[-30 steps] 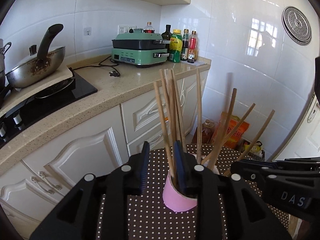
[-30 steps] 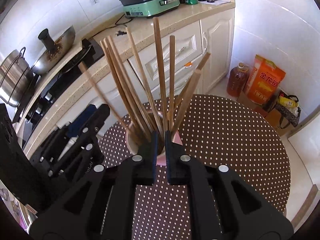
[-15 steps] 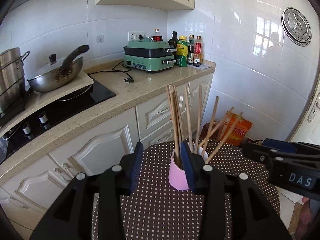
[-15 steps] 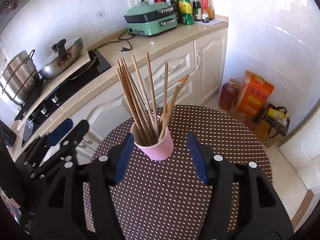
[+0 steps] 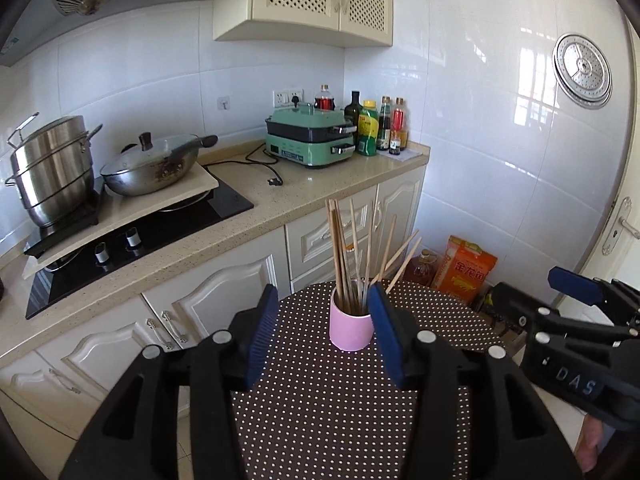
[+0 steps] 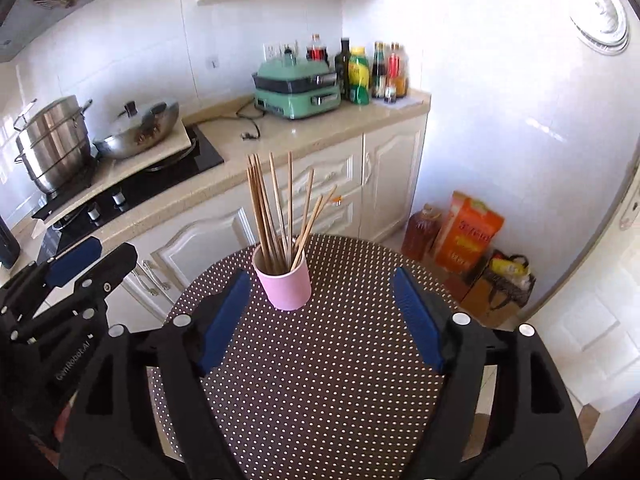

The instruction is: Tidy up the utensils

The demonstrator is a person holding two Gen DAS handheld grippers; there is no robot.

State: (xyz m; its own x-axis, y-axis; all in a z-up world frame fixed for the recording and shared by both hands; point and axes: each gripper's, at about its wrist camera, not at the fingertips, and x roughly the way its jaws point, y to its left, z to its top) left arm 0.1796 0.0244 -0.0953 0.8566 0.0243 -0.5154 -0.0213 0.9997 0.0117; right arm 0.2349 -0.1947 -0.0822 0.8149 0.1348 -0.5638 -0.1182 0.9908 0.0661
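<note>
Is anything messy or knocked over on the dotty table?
Nothing is knocked over. The pink cup stands upright on the dotted table, with all the chopsticks inside it. They just fan out unevenly, a few leaning sideways. Both grippers are open and hold nothing.

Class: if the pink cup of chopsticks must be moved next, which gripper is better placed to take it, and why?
Left, probably. The left gripper is open with the pink cup between its fingertips; the right gripper is open too, but the cup sits beyond and left of its centre.

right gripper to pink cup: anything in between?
Nothing. In the right wrist view, only bare dotted tablecloth lies between the open right gripper and the pink cup holding the chopsticks.
</note>
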